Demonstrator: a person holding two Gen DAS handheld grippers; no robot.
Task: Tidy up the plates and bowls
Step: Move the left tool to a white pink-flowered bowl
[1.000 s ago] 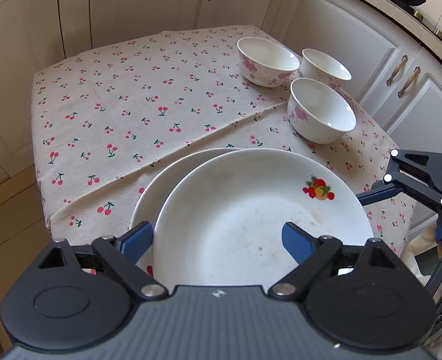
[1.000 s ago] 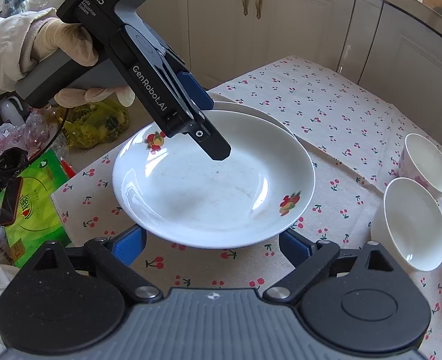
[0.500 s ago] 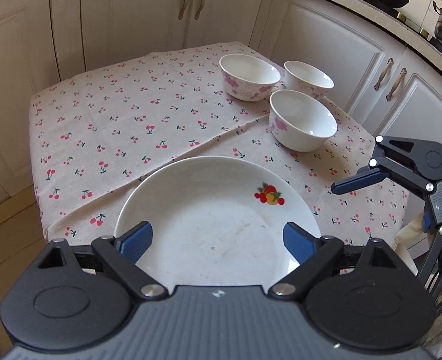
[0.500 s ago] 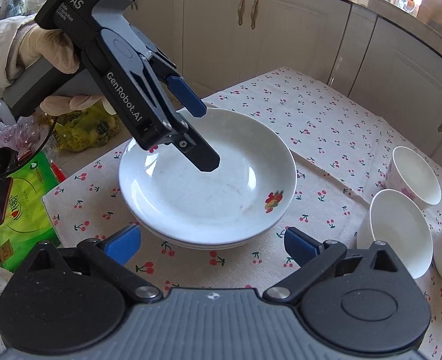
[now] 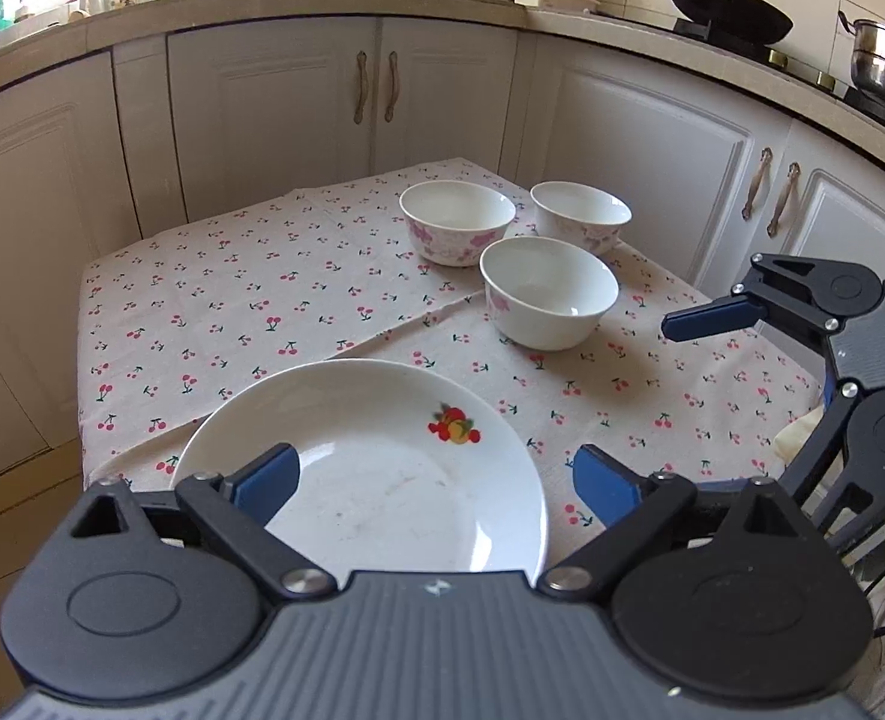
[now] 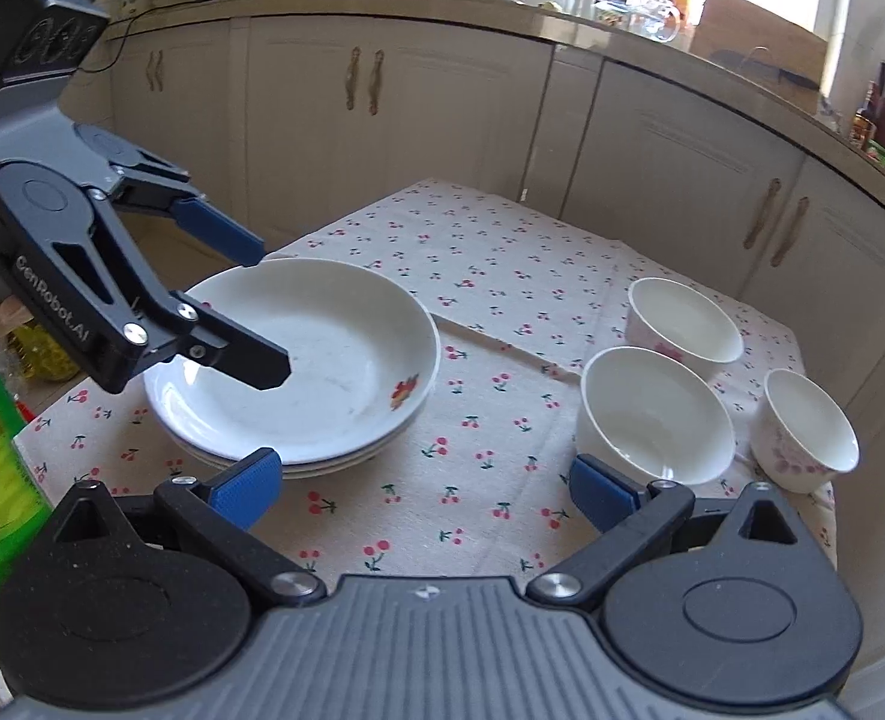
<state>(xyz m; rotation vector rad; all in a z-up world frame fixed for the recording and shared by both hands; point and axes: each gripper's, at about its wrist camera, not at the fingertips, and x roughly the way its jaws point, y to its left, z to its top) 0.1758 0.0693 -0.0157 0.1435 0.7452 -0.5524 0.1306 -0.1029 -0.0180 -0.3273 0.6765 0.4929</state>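
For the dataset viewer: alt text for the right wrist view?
A stack of white plates sits on a cherry-print tablecloth, three bowls to its right. The open left gripper hovers over the stack; the right gripper is open, empty.

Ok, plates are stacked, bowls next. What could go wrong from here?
The three bowls sit close together, so wide-open claws may knock a neighbour while taking one. The far-right bowl stands near the table edge and could be pushed off. The left claw, whose jaws have just been opening with nothing between them, hangs over the plate stack and could clip its rim.
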